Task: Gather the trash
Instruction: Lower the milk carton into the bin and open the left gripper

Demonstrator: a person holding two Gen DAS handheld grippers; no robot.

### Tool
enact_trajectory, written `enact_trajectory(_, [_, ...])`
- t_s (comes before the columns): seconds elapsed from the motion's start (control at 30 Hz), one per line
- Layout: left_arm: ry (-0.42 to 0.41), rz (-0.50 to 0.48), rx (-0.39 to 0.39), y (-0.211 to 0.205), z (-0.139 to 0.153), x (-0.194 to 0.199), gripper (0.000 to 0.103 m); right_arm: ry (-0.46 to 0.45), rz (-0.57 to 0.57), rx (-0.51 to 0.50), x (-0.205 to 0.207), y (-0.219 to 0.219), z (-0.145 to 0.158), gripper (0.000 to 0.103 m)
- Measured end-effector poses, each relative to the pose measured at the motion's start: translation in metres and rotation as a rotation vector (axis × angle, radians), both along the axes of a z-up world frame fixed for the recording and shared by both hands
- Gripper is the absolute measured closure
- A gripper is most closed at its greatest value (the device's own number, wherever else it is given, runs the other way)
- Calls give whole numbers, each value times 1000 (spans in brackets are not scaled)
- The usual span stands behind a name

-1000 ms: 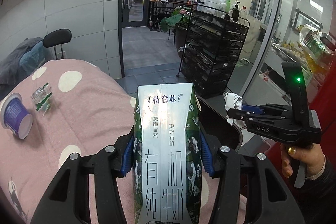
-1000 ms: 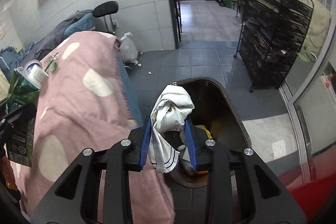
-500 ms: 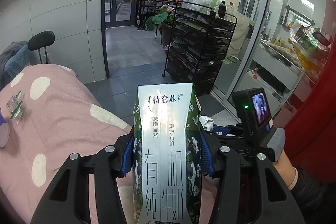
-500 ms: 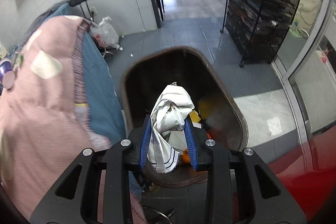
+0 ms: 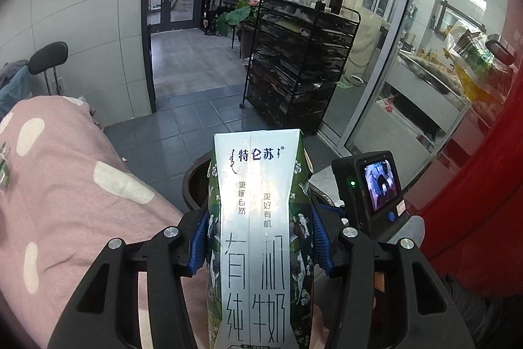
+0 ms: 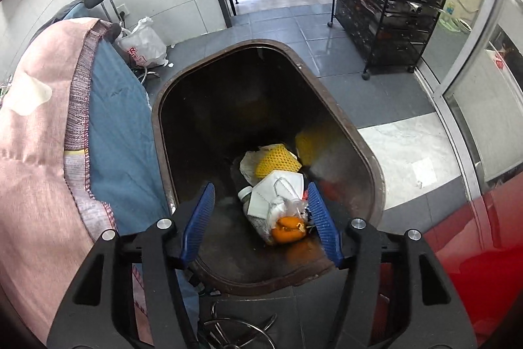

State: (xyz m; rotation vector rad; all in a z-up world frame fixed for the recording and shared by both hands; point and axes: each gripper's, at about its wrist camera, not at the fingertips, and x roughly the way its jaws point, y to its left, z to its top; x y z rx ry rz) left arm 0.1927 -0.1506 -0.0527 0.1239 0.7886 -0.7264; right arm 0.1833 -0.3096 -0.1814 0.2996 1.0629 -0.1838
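Dark oval brown-rimmed bin (image 6: pixel 366 149) directly below right gripper (image 6: pixel 261 218), jaws just opened, spread and empty; white crumpled cloth clamped there a moment ago now gone, apparently dropped among white mask, yellow foam net and orange peel at bottom. Left gripper (image 5: pixel 258 237) clenched on tall green-and-white milk carton (image 5: pixel 258 237), long axis along fingers, sealed top pointing forward, bin rim just beyond; likely next to drop

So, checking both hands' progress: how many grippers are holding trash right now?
1. The left gripper clamps the tall green-and-white milk carton; the right gripper, jaws just opened, hangs empty over the dark brown bin.
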Motion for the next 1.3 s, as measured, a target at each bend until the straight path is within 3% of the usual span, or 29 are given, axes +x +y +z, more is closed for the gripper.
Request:
enact_trajectory(0.2, [42,-12,10,-17,-8,6,52,-29,-37,4,-16,-12,10,41])
enact_trajectory(0.3, [63,-16,20,-22,-15,10,52,-45,-60,-11,-23,-16,16,31])
enact_trajectory(1.2, [227,-21,71,-60,-54,36,52,-47,-157,-24,-47,-46,20,31])
enact_trajectory(1.27, [225,-19,79,-62,-56,37,48,-44,-162,-24,-48,-48,20,31])
enact_trajectory(1.3, [225,-16,78,-63,-57,38,37,-44,-166,-23,-48,-49,19,31])
